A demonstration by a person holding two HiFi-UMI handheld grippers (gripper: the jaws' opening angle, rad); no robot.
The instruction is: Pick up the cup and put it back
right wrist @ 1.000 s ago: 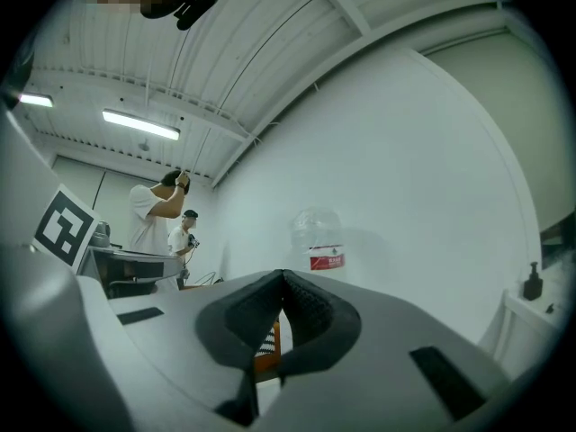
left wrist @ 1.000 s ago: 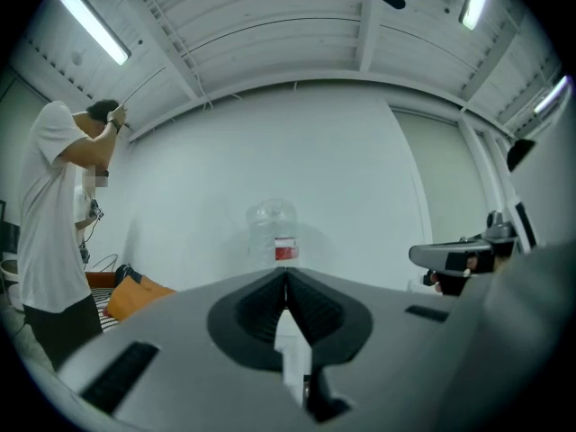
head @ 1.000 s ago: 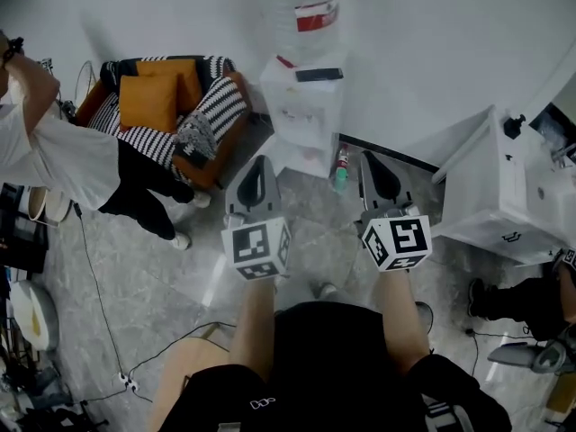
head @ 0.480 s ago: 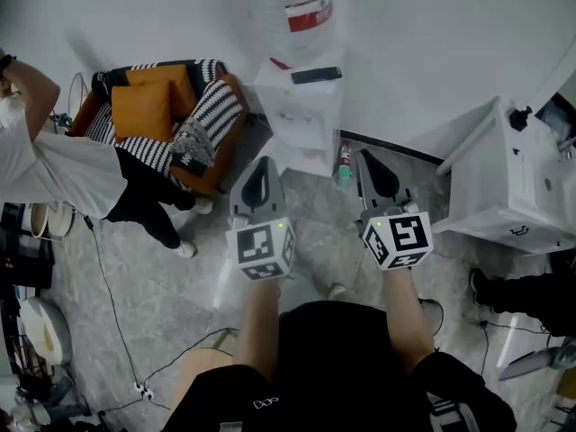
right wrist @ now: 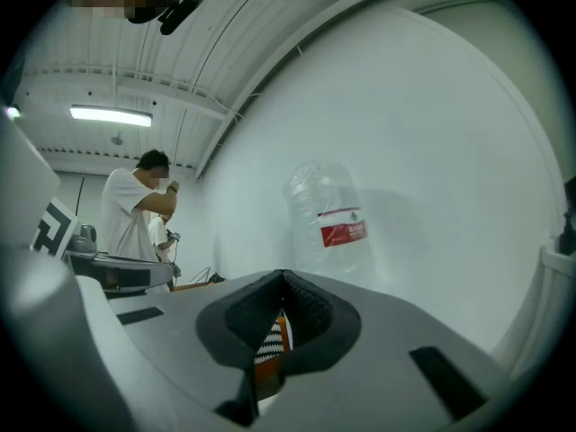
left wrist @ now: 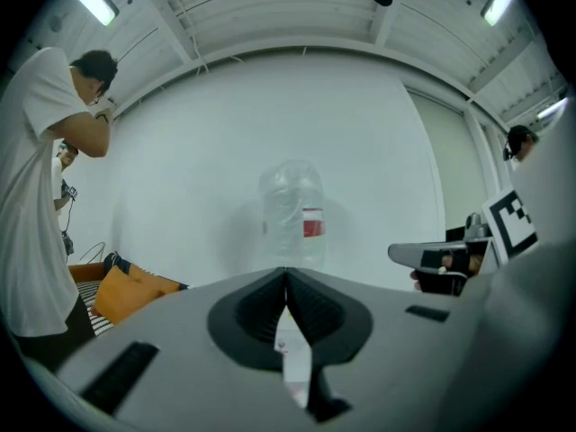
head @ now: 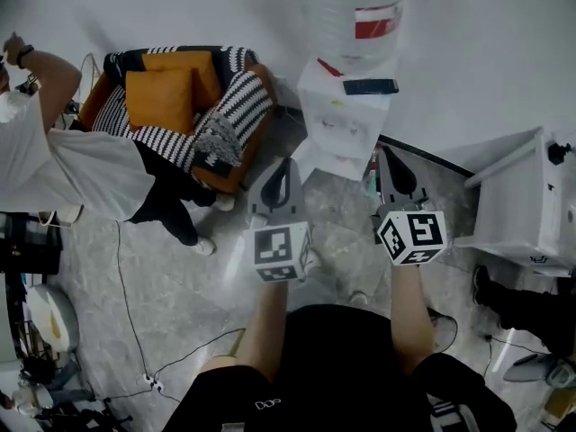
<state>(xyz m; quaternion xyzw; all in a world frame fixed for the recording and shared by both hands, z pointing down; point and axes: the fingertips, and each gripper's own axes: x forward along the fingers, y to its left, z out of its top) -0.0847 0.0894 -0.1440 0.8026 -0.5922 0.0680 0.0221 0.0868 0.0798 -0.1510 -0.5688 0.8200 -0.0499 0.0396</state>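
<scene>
No cup shows in any view. My left gripper [head: 281,164] and right gripper [head: 394,153] are held side by side at waist height over the floor, both shut with nothing between the jaws. They point at a white water dispenser [head: 346,126] that carries a large clear bottle [head: 356,9] with a red label. In the left gripper view the closed jaw tips of the left gripper [left wrist: 286,274] line up under the bottle [left wrist: 292,214]. The right gripper [right wrist: 283,279] has the bottle [right wrist: 330,223] just to its right.
A black flat object [head: 370,86] lies on the dispenser's top. A striped armchair with orange cushions [head: 175,102] stands to its left, beside a person in a white shirt [head: 63,156]. A white cabinet [head: 531,201] stands at the right. Cables [head: 135,331] run over the floor.
The dispenser, armchair and cabinet have shifted right and down in the head view, and both grippers sit slightly further right. Both stay shut and empty.
</scene>
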